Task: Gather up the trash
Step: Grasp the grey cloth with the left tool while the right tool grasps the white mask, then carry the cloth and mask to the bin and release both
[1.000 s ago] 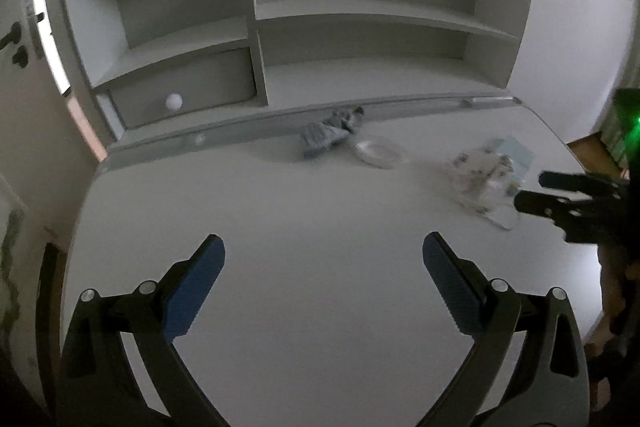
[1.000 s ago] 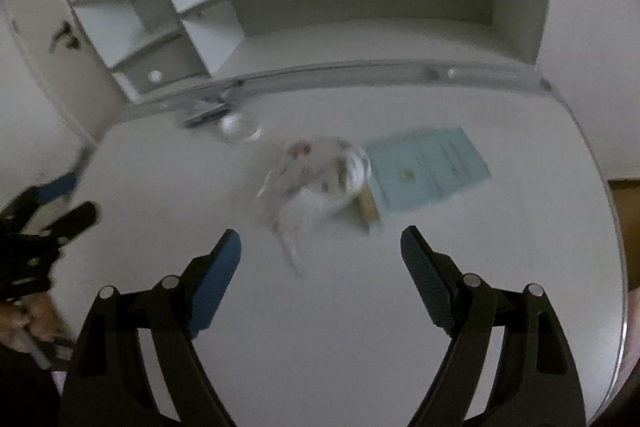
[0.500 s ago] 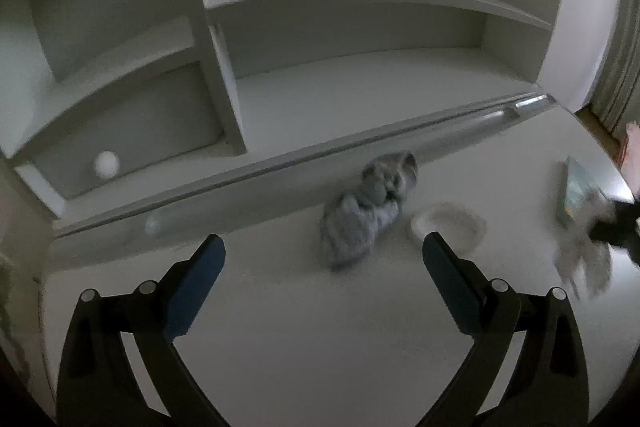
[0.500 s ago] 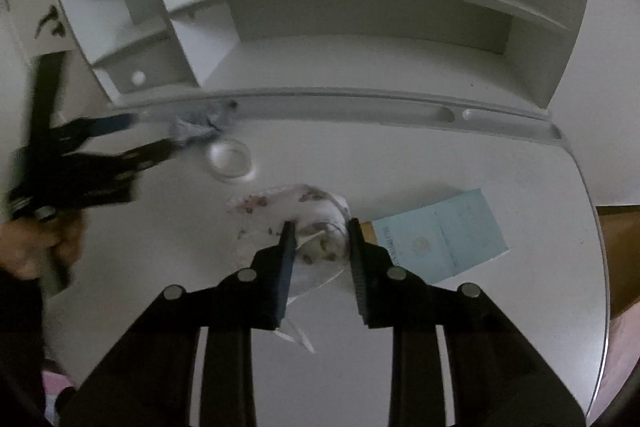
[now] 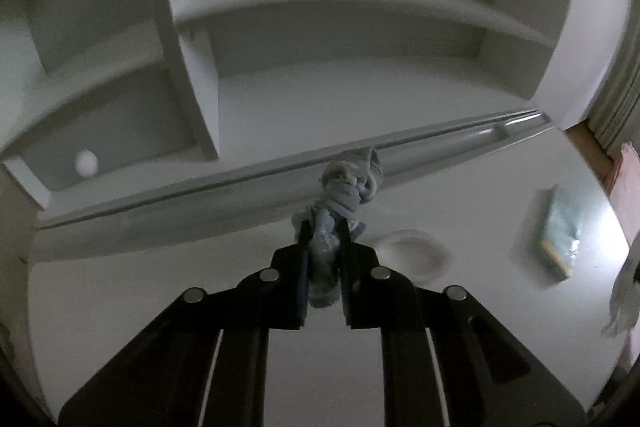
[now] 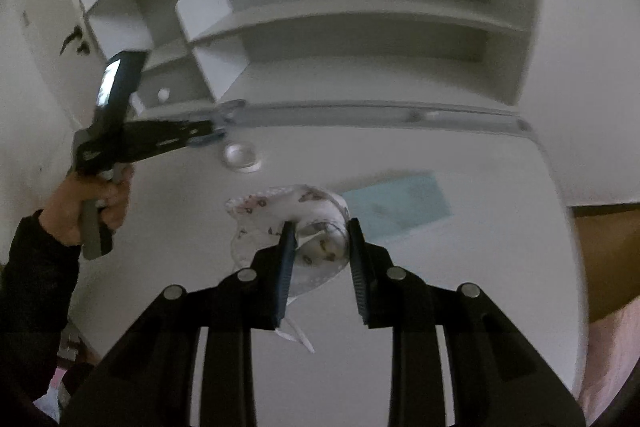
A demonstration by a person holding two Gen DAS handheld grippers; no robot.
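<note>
My left gripper is shut on a crumpled grey-blue rag at the back of the white desk, by the rail below the shelves. It also shows in the right wrist view at the left, held by a hand. My right gripper is shut on a white plastic bag with small printed flowers and holds it lifted above the desk. That bag hangs at the right edge of the left wrist view.
A clear round lid lies on the desk right of the rag; it also shows in the right wrist view. A light blue booklet lies at the right. White shelves stand behind the desk.
My left gripper moved forward to the rag and shut on it. My right gripper shut on the flowered bag and has lifted it off the desk.
</note>
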